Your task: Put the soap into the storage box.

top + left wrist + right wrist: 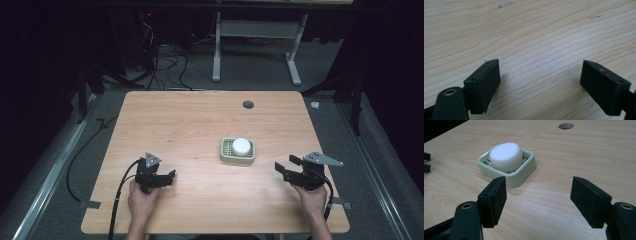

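We see a white soap bar sitting in a pale green dish mid-surface. Left claw released, low over bare wood. Right claw released, near the dish, apart from it.

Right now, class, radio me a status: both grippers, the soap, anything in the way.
Left gripper open, empty. Right gripper open, empty, facing white soap in green soap dish. Bare tabletop between; nothing blocking.

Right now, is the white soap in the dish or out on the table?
In. The white soap rests on the slatted floor of the pale green soap dish, inside its raised rim, and rises above that rim.
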Available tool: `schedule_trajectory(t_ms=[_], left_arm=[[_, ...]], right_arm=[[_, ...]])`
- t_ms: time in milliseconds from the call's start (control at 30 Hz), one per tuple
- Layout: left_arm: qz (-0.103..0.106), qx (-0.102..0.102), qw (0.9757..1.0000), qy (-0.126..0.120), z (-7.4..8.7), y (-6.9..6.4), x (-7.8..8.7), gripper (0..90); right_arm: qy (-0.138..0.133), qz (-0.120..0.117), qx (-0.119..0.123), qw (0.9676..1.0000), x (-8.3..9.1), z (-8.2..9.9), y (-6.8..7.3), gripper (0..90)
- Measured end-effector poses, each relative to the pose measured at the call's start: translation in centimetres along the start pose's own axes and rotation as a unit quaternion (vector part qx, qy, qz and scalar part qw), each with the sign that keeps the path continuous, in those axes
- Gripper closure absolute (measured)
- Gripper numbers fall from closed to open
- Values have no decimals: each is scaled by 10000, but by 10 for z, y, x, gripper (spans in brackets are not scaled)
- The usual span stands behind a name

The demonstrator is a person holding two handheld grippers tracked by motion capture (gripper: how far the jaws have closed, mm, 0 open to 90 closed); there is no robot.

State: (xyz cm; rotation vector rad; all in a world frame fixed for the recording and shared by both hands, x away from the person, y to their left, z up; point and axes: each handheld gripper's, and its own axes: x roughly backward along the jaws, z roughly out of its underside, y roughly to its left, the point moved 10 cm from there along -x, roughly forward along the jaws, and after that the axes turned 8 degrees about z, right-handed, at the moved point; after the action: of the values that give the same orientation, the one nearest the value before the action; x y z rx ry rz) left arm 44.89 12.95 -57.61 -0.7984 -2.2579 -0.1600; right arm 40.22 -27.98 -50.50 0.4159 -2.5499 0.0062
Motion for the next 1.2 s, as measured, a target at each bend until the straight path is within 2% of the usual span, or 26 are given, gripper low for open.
schedule_trajectory(t_ms=[300, 467, 767, 1200], left_arm=[[0, -1, 10000, 8, 0, 0, 0, 170], [1, -1, 10000, 9, 0, 0, 0, 170], [0, -3, 10000, 12, 0, 0, 0, 170], [0, -2, 10000, 11, 0, 0, 0, 170]], right_arm=[[135, -9, -33, 9999, -5, 12, 4, 302], [221, 12, 45, 9997, -9, 17, 6, 302], [392, -42, 49, 9992, -18, 25, 12, 301], [790, 194, 290, 9963, -36, 41, 14, 301]])
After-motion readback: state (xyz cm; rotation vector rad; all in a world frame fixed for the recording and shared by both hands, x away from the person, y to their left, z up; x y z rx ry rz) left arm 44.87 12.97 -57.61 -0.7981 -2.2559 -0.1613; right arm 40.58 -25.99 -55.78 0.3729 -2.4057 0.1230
